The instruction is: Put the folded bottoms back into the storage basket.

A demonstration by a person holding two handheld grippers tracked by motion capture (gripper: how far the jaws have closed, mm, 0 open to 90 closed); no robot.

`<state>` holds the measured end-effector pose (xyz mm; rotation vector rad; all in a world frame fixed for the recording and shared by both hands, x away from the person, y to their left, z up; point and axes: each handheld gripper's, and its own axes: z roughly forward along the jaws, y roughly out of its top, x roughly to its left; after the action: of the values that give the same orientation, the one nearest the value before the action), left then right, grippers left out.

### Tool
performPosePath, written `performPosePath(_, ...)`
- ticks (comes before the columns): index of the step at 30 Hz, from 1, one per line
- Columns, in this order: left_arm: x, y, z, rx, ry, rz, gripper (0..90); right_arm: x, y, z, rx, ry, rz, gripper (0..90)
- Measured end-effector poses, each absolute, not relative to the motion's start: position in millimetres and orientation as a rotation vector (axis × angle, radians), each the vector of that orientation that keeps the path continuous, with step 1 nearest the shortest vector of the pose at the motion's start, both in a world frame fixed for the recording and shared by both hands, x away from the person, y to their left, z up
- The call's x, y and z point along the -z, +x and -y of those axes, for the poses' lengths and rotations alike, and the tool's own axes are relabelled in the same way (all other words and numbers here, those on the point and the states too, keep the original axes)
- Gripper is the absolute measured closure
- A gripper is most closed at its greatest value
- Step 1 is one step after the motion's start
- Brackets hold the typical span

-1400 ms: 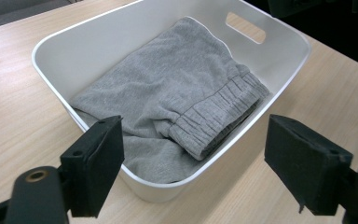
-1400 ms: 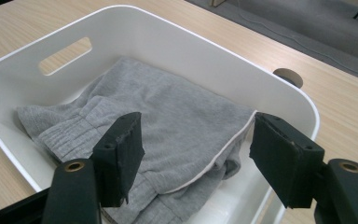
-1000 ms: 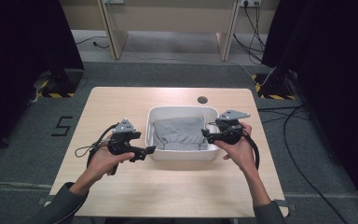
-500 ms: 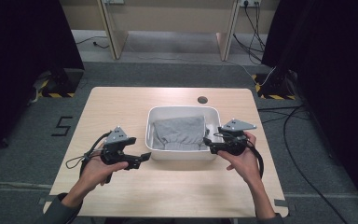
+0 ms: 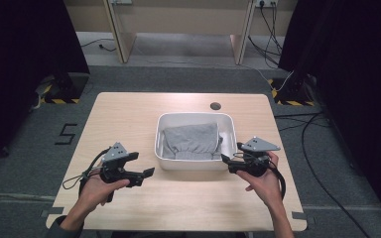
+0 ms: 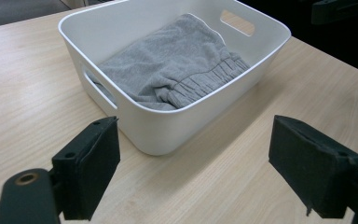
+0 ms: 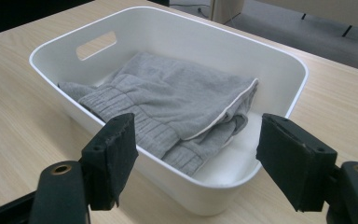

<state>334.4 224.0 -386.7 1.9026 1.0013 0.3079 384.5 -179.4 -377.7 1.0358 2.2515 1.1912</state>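
A white plastic bin [image 5: 195, 165] with handle cut-outs stands in the middle of the wooden table. Inside it lies a folded grey garment [image 5: 190, 140] with an elastic waistband [image 7: 140, 123]. My left gripper [image 5: 146, 174] hovers just off the bin's front left corner, open, with nothing between its jaws; the bin [image 6: 168, 126] is a little way ahead of it. My right gripper [image 5: 227, 159] is beside the bin's front right corner, also open and empty, looking over the rim [image 7: 168, 163] at the garment [image 7: 177, 102].
The light wooden table [image 5: 188, 203] has a small dark cable hole [image 5: 215, 106] near its far edge. Cables [image 5: 79, 176] trail from both grippers. Grey floor and dark curtains surround the table.
Both grippers have drawn back toward the table's front edge, away from the bin's sides. The bin and garment have stayed put.
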Motion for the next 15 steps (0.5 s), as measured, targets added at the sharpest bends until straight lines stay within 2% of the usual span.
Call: performPosePath(15, 398.3, 324.0, -231.6, -0.362, 1.891, -1.020, 16.3, 384.7, 363.9, 191.4, -1.232, 1.038, -2.176, 28.4)
